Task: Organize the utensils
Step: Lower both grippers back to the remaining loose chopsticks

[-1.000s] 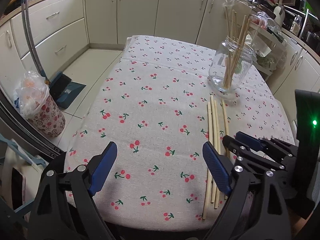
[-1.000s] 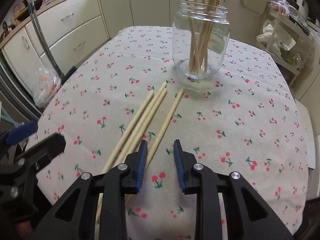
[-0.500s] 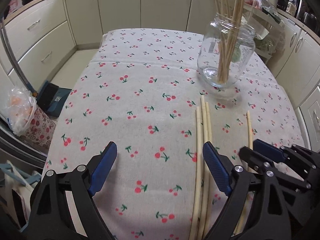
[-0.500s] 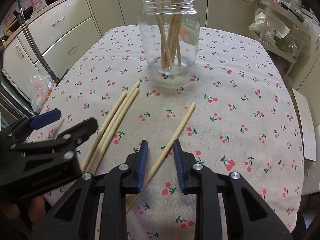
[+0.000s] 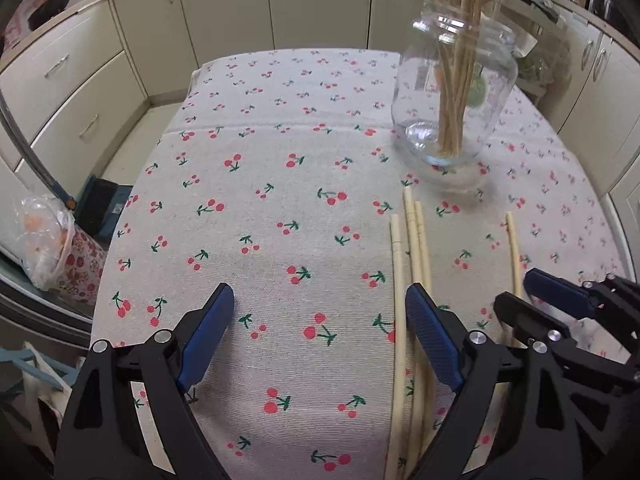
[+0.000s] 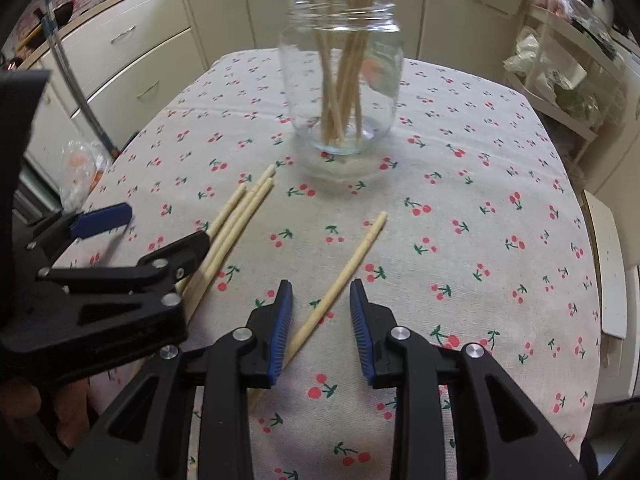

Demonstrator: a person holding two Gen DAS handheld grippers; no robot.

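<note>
A clear glass jar (image 5: pixel 452 92) (image 6: pixel 340 80) holding several wooden chopsticks stands on the cherry-print tablecloth (image 5: pixel 280 200). Three loose chopsticks (image 5: pixel 414 248) (image 6: pixel 244 208) lie side by side in front of it. A single chopstick (image 5: pixel 513 244) (image 6: pixel 352 256) lies apart to their right. My left gripper (image 5: pixel 318 294) (image 6: pixel 160 226) is wide open above the cloth, its right finger over the three chopsticks. My right gripper (image 6: pixel 321 286) (image 5: pixel 516 290) hovers over the single chopstick, which lies between its jaws untouched. Those jaws are narrow and opening.
A plastic bag on a floral bin (image 5: pixel 48 240) stands on the floor left of the table. Cream cabinets (image 5: pixel 80 92) line the back and left. A cluttered white rack (image 6: pixel 560 72) stands at the right. The table's edges fall away left and right.
My left gripper has swung right and lower, so the jar and the three chopsticks sit nearer. My right gripper shifted until the single chopstick lay between its jaws, which have widened slightly.
</note>
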